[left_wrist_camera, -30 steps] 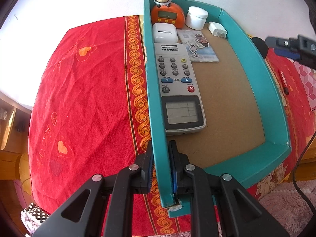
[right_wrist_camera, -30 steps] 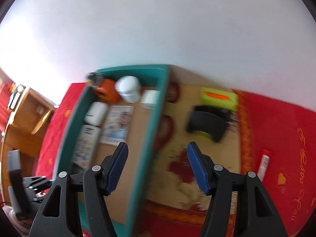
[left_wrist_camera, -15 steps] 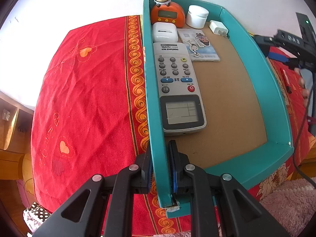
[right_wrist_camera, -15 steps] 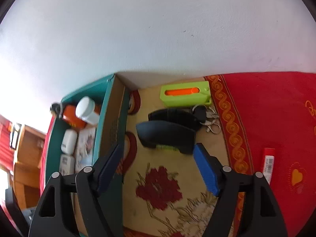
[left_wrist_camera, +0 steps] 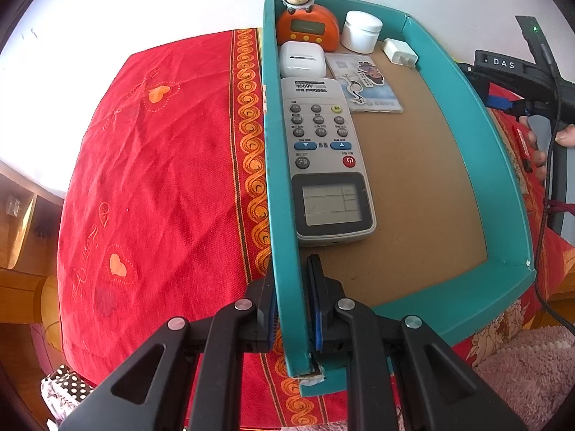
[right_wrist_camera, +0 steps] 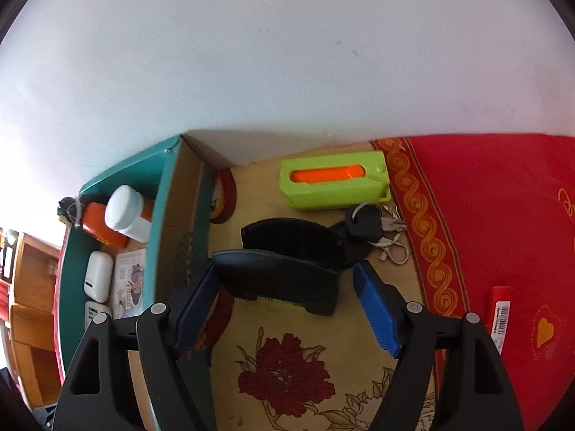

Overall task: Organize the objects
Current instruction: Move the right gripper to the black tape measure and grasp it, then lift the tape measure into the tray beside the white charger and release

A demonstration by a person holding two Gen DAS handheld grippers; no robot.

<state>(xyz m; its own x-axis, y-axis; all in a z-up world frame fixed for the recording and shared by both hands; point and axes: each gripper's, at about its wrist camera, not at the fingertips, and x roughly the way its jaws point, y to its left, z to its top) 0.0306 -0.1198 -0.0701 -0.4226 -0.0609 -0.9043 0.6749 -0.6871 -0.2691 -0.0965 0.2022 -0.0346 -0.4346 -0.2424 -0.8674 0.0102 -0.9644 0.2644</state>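
The right gripper (right_wrist_camera: 285, 303), jaws just widened, now straddles the black case (right_wrist_camera: 280, 276); left gripper (left_wrist_camera: 291, 309) pinches the teal tray's (left_wrist_camera: 503, 186) wall.

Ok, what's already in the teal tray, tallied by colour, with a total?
White: 3 (earbud case, jar, charger plug)
Grey: 1 (remote)
Orange: 1 (monkey clock)
Pale blue: 1 (printed card)
Total: 6 in the teal tray
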